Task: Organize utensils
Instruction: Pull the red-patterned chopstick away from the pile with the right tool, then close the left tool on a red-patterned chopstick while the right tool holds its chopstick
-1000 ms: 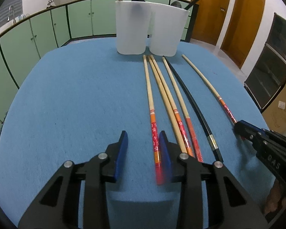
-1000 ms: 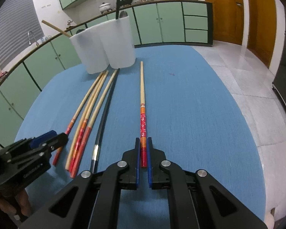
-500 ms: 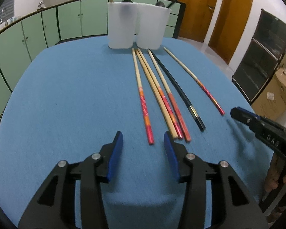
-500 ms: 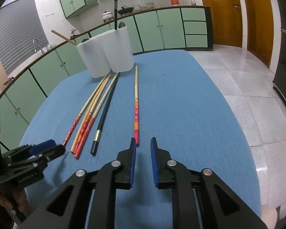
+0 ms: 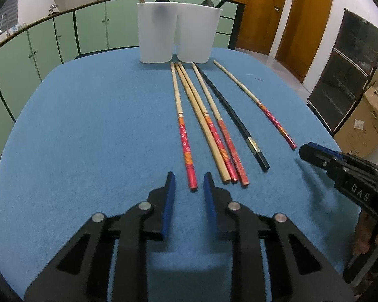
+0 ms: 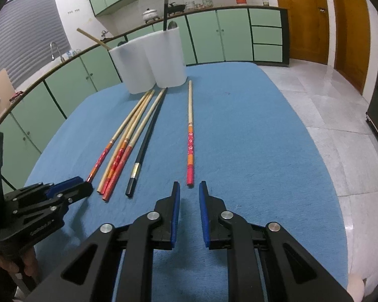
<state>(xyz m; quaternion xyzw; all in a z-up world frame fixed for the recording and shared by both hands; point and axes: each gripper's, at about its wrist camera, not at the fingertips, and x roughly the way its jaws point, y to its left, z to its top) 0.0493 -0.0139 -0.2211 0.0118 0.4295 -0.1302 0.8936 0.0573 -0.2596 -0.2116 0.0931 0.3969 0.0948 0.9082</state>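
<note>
Six chopsticks lie flat on the blue surface (image 5: 88, 130), thin tips pointing at two white holders (image 5: 175, 39) standing side by side at the far edge. Four wooden ones (image 5: 201, 123), three with red patterned handles, lie close together, a black one (image 5: 229, 110) just beside them. Another red-handled one (image 6: 190, 136) lies apart. Each holder already has a stick leaning in it.

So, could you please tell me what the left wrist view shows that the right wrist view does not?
Only the left wrist view shows the brown cardboard box and the right gripper from the side. Only the right wrist view shows the grey window blind and the left gripper from the side. Both share the white plastic utensil holder and the black chopstick.
</note>
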